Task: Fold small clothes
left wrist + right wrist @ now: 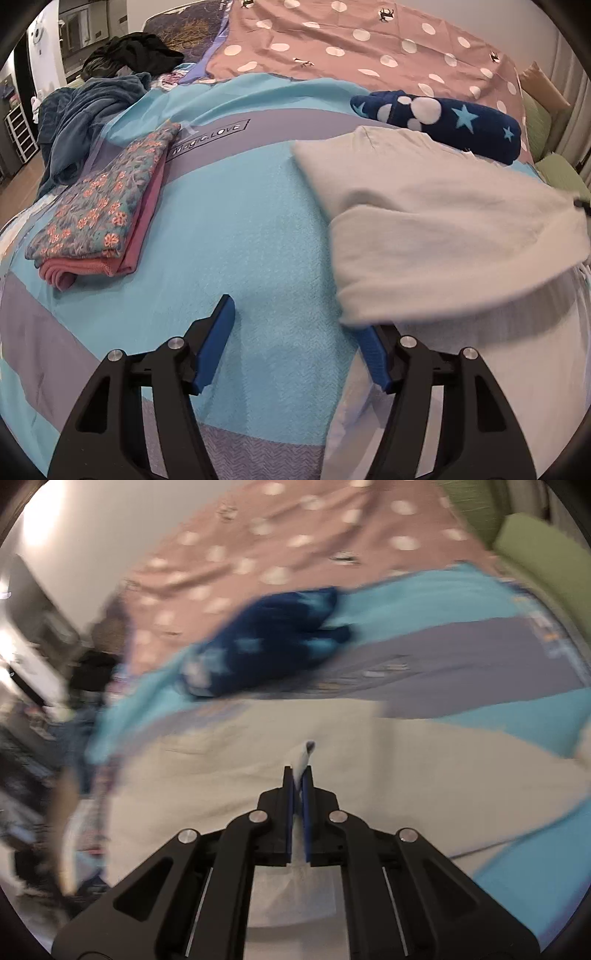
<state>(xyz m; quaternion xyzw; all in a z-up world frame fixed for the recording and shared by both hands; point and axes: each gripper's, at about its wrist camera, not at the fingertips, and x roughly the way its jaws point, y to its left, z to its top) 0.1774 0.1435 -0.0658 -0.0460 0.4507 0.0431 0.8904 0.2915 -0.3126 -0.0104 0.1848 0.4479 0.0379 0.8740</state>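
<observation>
A: While the fold is under way, nearest item first: right gripper (298, 771), fingers pressed together on a pinch of the white garment (258, 746), a tuft of cloth poking out past the tips.

B: And the left gripper (295, 332)?

A: Fingers spread wide, nothing between them; the right-hand finger lies just under the lifted edge of the white garment (436, 221), which lies on the bed (240, 221) with one part doubled over.

B: Step in hand?

A: By my reckoning, carrying a held edge across to make a fold. Next move calls for laying it flat and aligned, with the left hand free to steady or smooth.

B: Farther back?

A: Floral folded stack (99, 206) to the left; navy star-print piece (443, 122) beyond the white one; dark heap (133, 51) at the far corner.
</observation>
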